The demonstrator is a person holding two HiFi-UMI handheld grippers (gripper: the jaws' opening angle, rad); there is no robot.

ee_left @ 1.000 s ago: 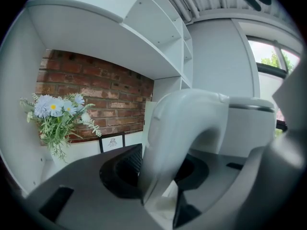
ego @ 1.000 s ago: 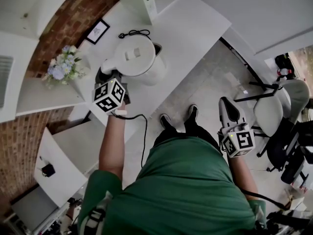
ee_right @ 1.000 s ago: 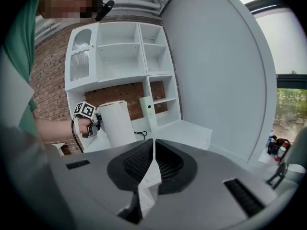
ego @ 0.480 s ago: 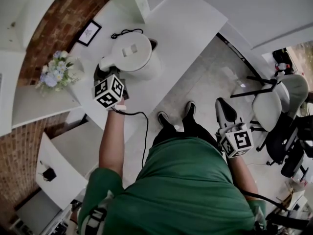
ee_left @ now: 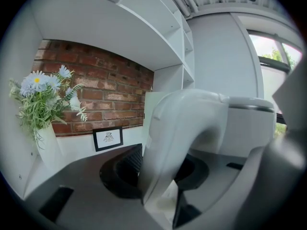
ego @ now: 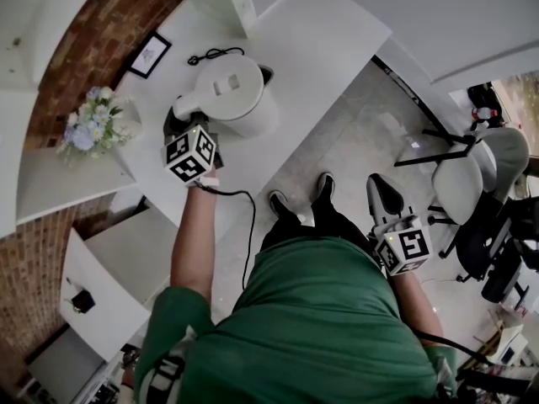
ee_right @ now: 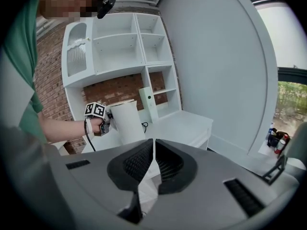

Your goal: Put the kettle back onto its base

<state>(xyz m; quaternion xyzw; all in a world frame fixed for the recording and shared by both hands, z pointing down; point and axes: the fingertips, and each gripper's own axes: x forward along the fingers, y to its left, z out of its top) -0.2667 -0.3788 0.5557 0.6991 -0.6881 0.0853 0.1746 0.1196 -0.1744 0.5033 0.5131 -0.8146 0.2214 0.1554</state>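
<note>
White plastic fills the left gripper view: the kettle [ego: 232,91] stands upright near the worktop's [ego: 320,49] front edge, toward the end that meets the brick wall [ego: 126,23]. We see the left gripper [ego: 184,123] reach in level from the person's side. Its jaws are clamped on the kettle's handle [ee_left: 177,133], one dark ribbed pad [ee_left: 125,166] pressed to the handle's left face and the other hidden behind it.

Against the head view of a second ago, the kettle and the left gripper have shifted a little along the worktop, away from the small picture frame [ego: 148,54] at the wall, and the grip on the handle is unchanged. The black cord [ego: 210,55] lies coiled just behind the kettle, toward the worktop's back edge. We cannot tell whether a base lies under the kettle.

The right gripper [ego: 381,185] hangs well apart from the worktop, over the floor by the person's right side, much where it was. Its jaws are closed together with nothing between them.
</note>
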